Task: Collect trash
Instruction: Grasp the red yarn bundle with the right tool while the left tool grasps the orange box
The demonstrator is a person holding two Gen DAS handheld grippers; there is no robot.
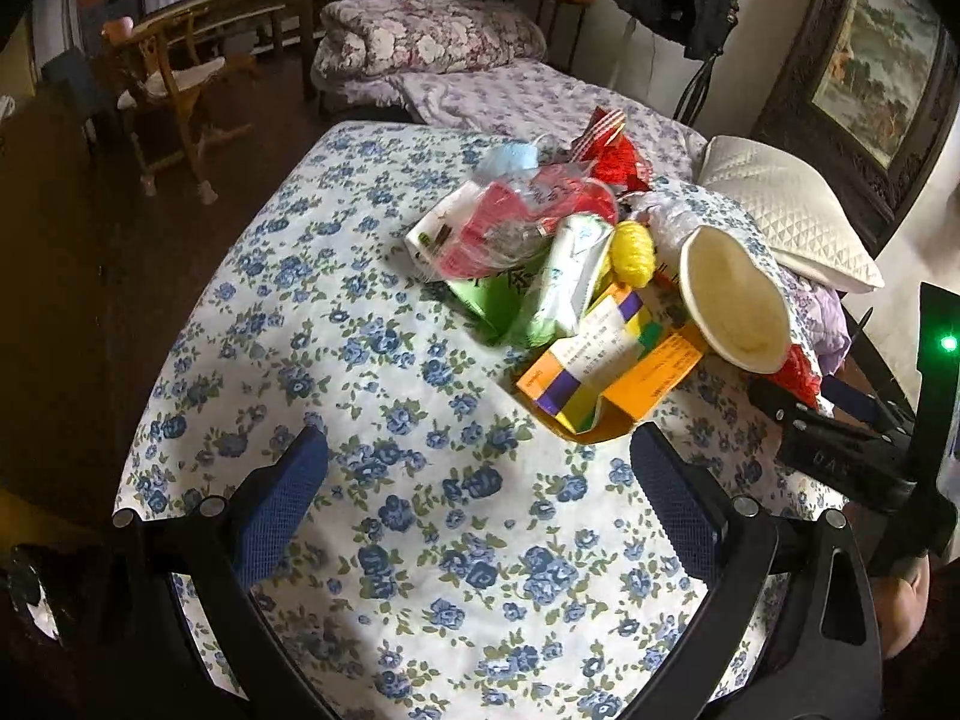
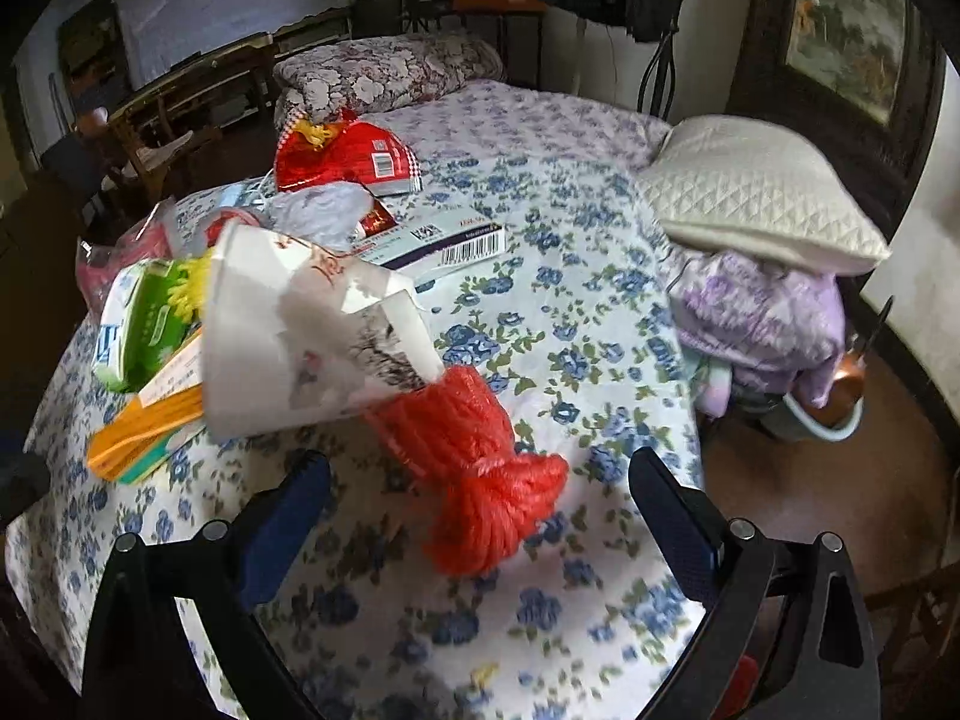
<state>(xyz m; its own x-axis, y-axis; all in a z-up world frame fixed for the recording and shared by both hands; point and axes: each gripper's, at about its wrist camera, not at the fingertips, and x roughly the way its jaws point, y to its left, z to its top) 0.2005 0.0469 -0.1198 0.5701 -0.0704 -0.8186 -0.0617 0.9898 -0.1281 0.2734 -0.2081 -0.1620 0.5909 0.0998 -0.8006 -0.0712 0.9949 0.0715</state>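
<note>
- In the left wrist view, the left gripper (image 1: 480,480) was held spread wide over the floral sheet (image 1: 384,396), with nothing between its 2 blue pads (image 1: 282,492).
- In the right wrist view, the right gripper (image 2: 480,504) was likewise spread, its pads (image 2: 672,510) apart and not pressing on anything; the near end of a red rope bundle (image 2: 480,480) lay on the sheet (image 2: 600,324) between them.
- The right gripper (image 1: 840,450) was also seen at the right edge of the left view, close beside the trash.
- Just beyond the left gripper, the trash pile (image 1: 576,276) was heaped on the sheet: an orange box (image 1: 654,372) and a purple-and-yellow box (image 1: 576,372) lay nearest.
- A white paper cup (image 1: 735,306) was tipped on its side at the pile's right, its mouth turned toward the left camera.
- In the right view the cup (image 2: 300,324) lay against the rope bundle, touching it.
- A yellow rope bundle (image 1: 633,252), green packets (image 1: 564,282) and a clear bag with red contents (image 1: 498,228) were stacked behind the boxes.
- A red snack bag (image 2: 348,156) and a flat barcoded box (image 2: 444,246) lay farther back.
- A white quilted pillow (image 2: 762,192) was set to the right, on purple bedding (image 2: 774,312).
- A folded floral quilt (image 1: 420,36) was placed at the far end, with wooden chairs (image 1: 174,78) to the left of it.
</note>
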